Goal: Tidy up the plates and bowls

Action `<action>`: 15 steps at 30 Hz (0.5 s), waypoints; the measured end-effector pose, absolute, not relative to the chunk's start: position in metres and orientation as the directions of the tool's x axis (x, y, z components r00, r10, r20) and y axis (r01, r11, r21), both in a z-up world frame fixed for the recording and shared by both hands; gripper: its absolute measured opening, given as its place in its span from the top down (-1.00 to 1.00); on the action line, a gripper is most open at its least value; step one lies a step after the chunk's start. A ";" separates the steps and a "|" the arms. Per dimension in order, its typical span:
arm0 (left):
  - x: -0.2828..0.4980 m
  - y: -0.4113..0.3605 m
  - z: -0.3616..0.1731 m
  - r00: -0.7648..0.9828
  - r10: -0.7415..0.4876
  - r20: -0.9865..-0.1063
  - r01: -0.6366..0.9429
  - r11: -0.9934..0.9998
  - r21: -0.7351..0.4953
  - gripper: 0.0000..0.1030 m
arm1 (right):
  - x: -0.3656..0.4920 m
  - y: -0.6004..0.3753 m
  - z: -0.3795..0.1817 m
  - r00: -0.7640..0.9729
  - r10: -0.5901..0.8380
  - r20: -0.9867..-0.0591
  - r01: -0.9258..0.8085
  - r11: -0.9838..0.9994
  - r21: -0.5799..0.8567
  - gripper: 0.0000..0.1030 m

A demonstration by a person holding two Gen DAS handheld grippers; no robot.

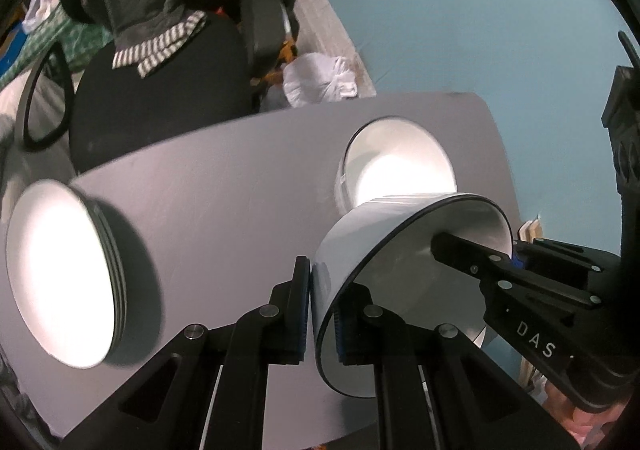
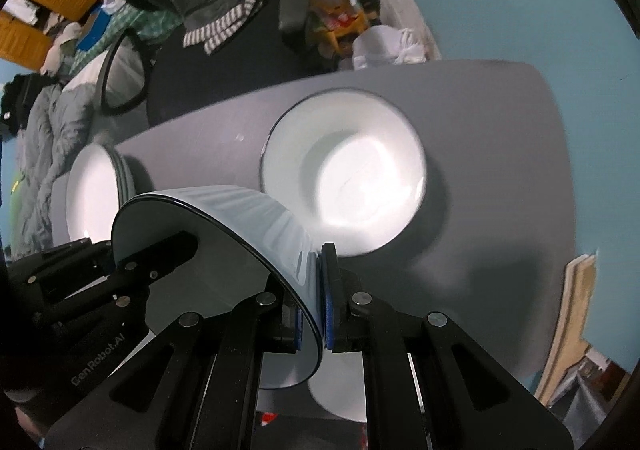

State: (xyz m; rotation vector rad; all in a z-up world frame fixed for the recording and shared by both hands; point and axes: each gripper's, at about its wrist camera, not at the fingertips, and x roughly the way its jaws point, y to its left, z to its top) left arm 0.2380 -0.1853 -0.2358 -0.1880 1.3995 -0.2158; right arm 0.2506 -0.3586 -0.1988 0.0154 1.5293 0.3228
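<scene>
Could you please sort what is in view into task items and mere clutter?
Job: white ribbed bowl clamped by left gripper and right gripper; white bowl on table; stack of white plates.

Clutter: black office chair; white plastic bag.

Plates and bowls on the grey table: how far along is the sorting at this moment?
Done: a stack of plates sits at one end of the grey table. In hand: the left gripper and right gripper each clamp the rim of one white bowl, lifted clear. Left: placing it, likely with the bowl on the table.
</scene>
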 end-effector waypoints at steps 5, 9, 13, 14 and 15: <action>0.260 -0.202 -0.231 0.166 -0.257 -0.952 0.070 0.966 -0.248 0.81 | 0.271 -0.373 -0.195 0.032 0.210 -0.977 -0.170 0.965 0.202 0.84; 0.277 -0.214 -0.233 0.160 -0.251 -0.955 0.086 0.967 -0.239 0.81 | 0.285 -0.380 -0.200 0.033 0.208 -0.978 -0.148 0.968 0.201 0.84; 0.288 -0.223 -0.241 0.134 -0.239 -0.962 0.102 0.969 -0.226 0.81 | 0.296 -0.388 -0.208 0.019 0.211 -0.977 -0.123 0.970 0.207 0.84; 0.290 -0.225 -0.244 0.129 -0.233 -0.964 0.110 0.969 -0.219 0.81 | 0.299 -0.389 -0.213 0.012 0.215 -0.977 -0.116 0.970 0.212 0.84; 0.292 -0.227 -0.247 0.125 -0.223 -0.967 0.119 0.971 -0.209 0.81 | 0.302 -0.392 -0.214 0.006 0.219 -0.976 -0.113 0.970 0.217 0.84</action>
